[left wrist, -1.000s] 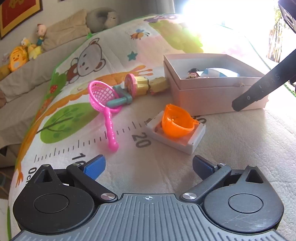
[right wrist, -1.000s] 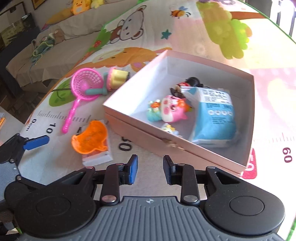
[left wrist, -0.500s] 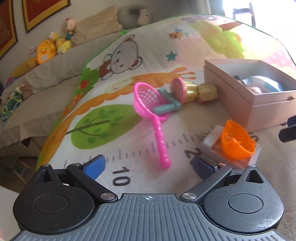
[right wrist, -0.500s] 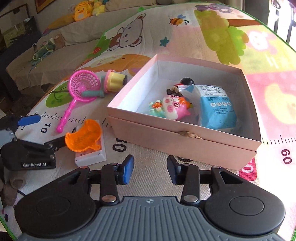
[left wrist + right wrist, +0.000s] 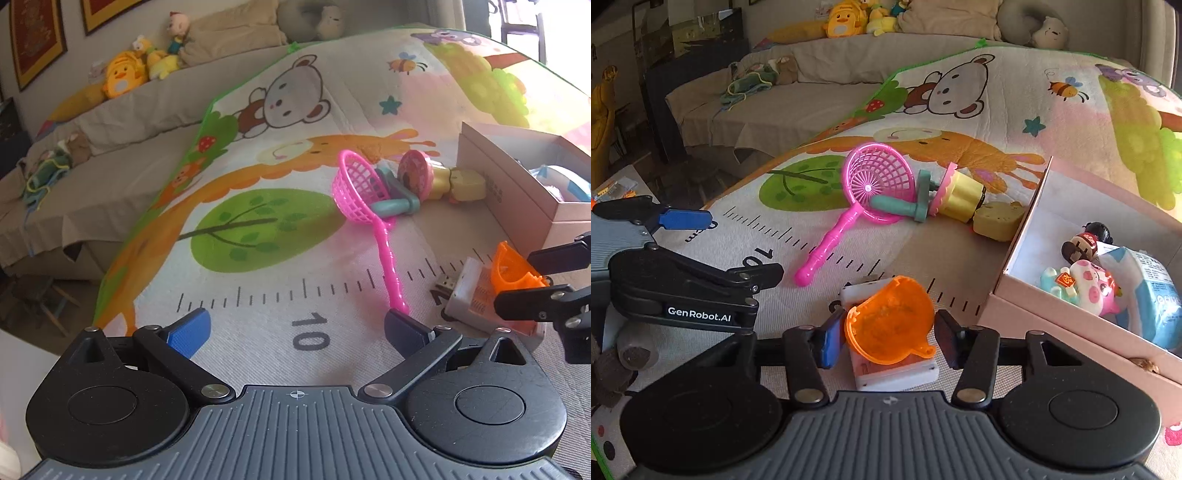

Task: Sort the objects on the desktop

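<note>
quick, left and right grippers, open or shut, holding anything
Left gripper: open, holding nothing.
Right gripper: jaws opening, either side of the orange bowl; pads not pressing on it, so nothing held.

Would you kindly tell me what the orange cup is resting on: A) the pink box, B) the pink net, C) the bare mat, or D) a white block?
D: in the right wrist view the orange cup sits on top of a white block lying on the mat, between the opening jaws of the right gripper, apart from the pink box and pink net.
</note>
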Demonstrator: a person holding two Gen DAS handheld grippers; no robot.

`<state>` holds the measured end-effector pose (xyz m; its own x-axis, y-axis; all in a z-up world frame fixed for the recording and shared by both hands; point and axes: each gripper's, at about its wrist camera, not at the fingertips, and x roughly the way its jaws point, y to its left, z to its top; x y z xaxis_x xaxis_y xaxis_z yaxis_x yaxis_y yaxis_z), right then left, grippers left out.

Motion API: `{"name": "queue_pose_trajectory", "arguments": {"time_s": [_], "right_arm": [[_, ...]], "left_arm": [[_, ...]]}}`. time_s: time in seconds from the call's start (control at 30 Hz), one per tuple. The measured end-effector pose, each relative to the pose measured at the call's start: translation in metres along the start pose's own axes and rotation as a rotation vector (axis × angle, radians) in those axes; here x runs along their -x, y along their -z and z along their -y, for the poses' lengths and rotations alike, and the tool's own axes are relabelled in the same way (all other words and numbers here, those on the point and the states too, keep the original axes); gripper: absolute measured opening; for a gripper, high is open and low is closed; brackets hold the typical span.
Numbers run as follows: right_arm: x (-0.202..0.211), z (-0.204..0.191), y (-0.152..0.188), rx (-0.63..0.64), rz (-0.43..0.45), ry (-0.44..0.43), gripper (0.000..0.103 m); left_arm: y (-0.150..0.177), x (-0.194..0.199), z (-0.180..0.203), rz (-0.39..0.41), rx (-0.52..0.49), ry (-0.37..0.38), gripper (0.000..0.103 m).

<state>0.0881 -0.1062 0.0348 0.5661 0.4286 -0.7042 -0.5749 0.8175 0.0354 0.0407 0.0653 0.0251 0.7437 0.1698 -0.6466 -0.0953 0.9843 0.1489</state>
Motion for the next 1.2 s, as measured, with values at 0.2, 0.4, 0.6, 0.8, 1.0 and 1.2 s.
{"name": "queue_pose_trajectory", "arguments": {"time_s": [0.2, 0.4, 0.6, 0.8, 1.0, 1.2], "right_arm": [[0.045, 0.029, 0.019, -0.070, 0.051, 0.035, 0.050], [0.082, 0.065, 0.061, -0.163, 0.042, 0.154, 0.050], [0.102, 0.075, 0.094, -0.211, 0.023, 0.175, 0.050], [0.112, 0.072, 0.106, -0.217, 0.018, 0.150, 0.050], [0.135, 0.065, 0.110, -0.184, 0.037, 0.144, 0.050], [0.198, 0.072, 0.079, -0.157, 0.201, 0.175, 0.050]], "left_arm": [[0.000, 0.010, 0.006, 0.048, 0.000, 0.142, 0.103], [0.001, 0.016, 0.060, 0.072, -0.179, 0.392, 0.103], [-0.004, -0.008, 0.099, 0.012, -0.221, 0.332, 0.103], [-0.005, -0.003, 0.097, -0.026, -0.181, 0.348, 0.085], [-0.001, 0.037, 0.098, 0.026, -0.239, 0.344, 0.084], [-0.043, 0.112, 0.097, 0.258, -0.284, 0.396, 0.083]]}}
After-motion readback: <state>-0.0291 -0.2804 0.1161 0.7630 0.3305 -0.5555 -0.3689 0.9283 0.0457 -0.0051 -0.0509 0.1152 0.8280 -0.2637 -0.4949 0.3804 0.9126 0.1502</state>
